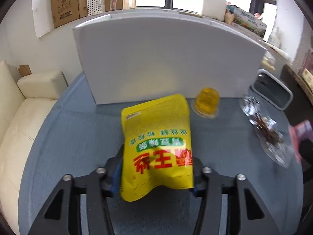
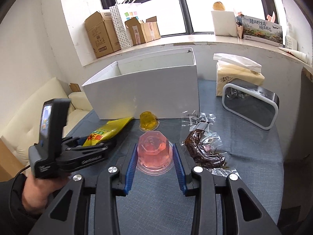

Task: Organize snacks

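Left tool [image 1: 156, 174] clamped on yellow snack bag [image 1: 156, 146], right tool [image 2: 154, 168] gripping pink jelly cup [image 2: 154, 152]

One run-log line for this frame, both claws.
left claw: shut on yellow snack bag | right claw: shut on pink jelly cup | white box: snacks not yet in

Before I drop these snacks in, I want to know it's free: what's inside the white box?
The right wrist view shows only the white box's open top and bare upper inner walls. Its front wall hides the floor, so any contents cannot be seen. The left wrist view shows only its outer wall.
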A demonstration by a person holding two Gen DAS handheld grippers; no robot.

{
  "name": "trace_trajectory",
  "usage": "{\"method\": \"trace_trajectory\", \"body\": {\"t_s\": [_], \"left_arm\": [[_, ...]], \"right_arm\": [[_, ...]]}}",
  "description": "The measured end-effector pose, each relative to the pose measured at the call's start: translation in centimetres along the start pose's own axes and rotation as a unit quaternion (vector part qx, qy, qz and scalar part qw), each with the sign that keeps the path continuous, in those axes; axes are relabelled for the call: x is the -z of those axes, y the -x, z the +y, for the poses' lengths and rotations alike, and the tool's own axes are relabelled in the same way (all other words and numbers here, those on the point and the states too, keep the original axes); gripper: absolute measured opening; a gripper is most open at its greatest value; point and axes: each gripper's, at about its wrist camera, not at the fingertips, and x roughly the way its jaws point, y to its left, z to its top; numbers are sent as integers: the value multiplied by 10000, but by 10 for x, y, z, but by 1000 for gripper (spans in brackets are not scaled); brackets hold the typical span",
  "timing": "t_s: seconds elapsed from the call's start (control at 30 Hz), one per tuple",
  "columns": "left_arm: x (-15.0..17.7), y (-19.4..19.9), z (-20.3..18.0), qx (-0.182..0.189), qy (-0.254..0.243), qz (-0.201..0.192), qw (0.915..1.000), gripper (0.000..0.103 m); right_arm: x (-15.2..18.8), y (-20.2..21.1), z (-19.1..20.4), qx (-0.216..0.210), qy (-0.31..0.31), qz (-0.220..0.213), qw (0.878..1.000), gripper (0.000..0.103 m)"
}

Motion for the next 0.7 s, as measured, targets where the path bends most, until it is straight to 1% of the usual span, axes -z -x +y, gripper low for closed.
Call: {"method": "trace_trajectory", "body": {"t_s": [0.1, 0.17, 0.2, 0.23, 0.4, 0.53, 0.63, 0.7], "left_arm": [[10, 8, -1, 158, -86, 15, 9998, 50], [13, 14, 9, 222, -71, 33, 9997, 42], [15, 18, 11, 252, -61, 30, 9997, 30], [16, 21, 12, 268, -69, 19, 9996, 26], [22, 56, 17, 363, -175, -208, 9990, 26], [24, 71, 20, 453, -238, -296, 9983, 26], [23, 65, 18, 530, -267, -206, 9980, 26], [19, 52, 14, 526, -392, 12, 9978, 26]], "right_arm": [[2, 2, 5, -23, 20, -9, 10000, 39], [4, 3, 9, -49, 32, 5, 10000, 39], [4, 4, 12, -42, 54, 5, 10000, 39], [4, 5, 14, -57, 63, -5, 10000, 39], [4, 13, 22, -57, 116, -47, 9999, 39], [4, 17, 27, -74, 102, -92, 9999, 39], [6, 19, 30, -88, 118, -104, 9998, 39], [8, 19, 33, -72, 148, -93, 9998, 39]]}}
